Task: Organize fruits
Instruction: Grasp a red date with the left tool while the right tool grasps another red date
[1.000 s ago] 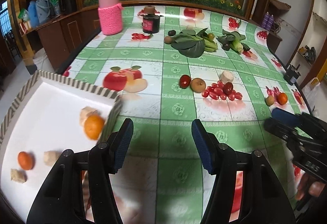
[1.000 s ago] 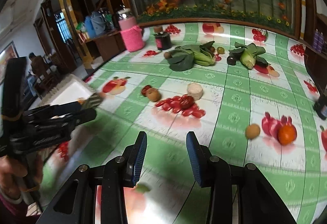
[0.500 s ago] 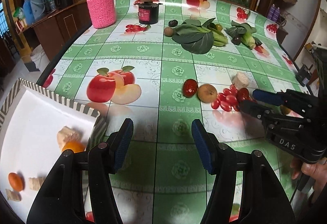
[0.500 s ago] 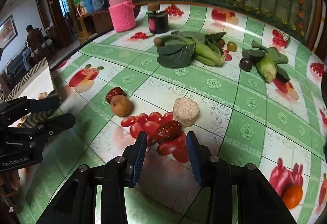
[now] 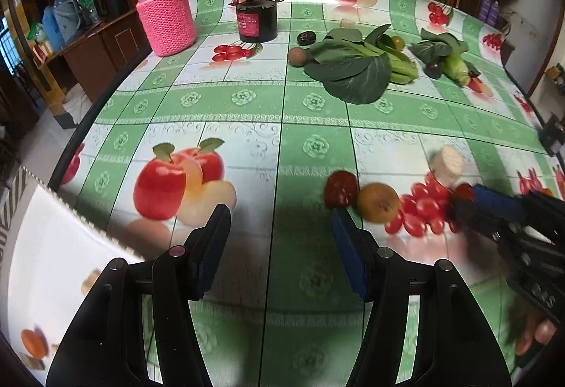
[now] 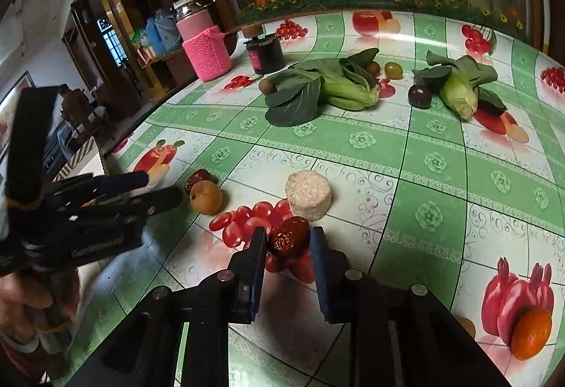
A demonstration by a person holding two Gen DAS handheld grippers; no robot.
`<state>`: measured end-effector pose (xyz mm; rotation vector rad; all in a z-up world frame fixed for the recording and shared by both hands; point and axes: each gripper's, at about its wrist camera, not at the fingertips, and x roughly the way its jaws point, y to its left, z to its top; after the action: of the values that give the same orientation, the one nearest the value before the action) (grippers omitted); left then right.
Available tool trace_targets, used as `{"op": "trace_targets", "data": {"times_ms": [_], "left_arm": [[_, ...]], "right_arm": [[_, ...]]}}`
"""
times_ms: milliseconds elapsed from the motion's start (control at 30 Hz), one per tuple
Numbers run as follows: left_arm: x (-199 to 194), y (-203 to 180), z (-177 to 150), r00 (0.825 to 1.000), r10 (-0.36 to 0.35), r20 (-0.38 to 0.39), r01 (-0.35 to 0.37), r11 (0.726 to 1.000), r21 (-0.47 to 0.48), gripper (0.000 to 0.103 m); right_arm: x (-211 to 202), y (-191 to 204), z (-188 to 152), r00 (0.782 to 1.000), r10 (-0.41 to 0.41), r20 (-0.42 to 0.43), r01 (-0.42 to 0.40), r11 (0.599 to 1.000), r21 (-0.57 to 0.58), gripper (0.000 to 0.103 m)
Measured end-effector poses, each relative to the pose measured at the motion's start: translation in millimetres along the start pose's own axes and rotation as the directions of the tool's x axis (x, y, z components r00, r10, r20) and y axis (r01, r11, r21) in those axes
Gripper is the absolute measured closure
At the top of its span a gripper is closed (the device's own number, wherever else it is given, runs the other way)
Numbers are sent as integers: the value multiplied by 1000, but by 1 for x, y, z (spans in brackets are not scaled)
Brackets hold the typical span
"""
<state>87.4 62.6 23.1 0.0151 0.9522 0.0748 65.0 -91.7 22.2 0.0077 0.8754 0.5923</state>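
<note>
On the fruit-print tablecloth point(image 6: 388, 146) a red date point(image 6: 289, 238) was bracketed, not yet pinched, by the spread right gripper point(image 6: 286, 245), the left gripper point(image 5: 279, 228) was held spread and empty, a few fruits were already in the white tray point(image 5: 46, 245), and several were left scattered.

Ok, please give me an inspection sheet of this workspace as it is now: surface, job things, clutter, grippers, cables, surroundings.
Surface: table under a green checked cloth printed with fruit.
Job's things: wrinkled red date between the right fingers; second date touching a brown round fruit; beige puck; orange fruit; white tray holding pieces.
Clutter: leafy greens, corn, dark plum, black jar, pink knitted jar.
Grippers: right gripper open around the date; left gripper open, empty.
Cables: nothing seen.
Surroundings: wooden cabinets, flower mural.
</note>
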Motion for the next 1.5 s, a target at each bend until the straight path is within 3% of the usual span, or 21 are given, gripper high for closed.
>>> {"op": "trace_targets", "data": {"times_ms": [267,567,767,1033,1100,1133,1267,1500], "left_arm": [[9,-11,8,1000,-27,-5,27,999,36,44],[15,-15,19,998,-68,-15,68,998,8,44],[6,-20,23,996,-87,17,87,996,14,44],[27,-22,31,996,-89,-25,89,996,7,44],[27,-20,28,994,-109,-21,109,994,2,60],[25,-19,26,995,-100,-11,100,995,9,77],[17,-12,20,991,-135,-5,135,991,-9,76],[-32,-6,-4,987,-153,53,154,988,-13,76]], "right_arm": [[4,-3,1,1000,7,0,-7,1000,-2,78],[4,-6,1,1000,13,-1,-13,1000,3,78],[5,-6,2,1000,9,-3,-9,1000,-4,78],[6,-2,2,1000,-13,-4,13,1000,-21,79],[6,2,2,999,-39,-9,39,998,-40,83],[6,4,2,999,-43,-10,42,998,-50,83],[6,10,1,999,-39,-19,38,997,-66,83],[-18,22,-4,1000,-4,12,5,999,-50,83]]}}
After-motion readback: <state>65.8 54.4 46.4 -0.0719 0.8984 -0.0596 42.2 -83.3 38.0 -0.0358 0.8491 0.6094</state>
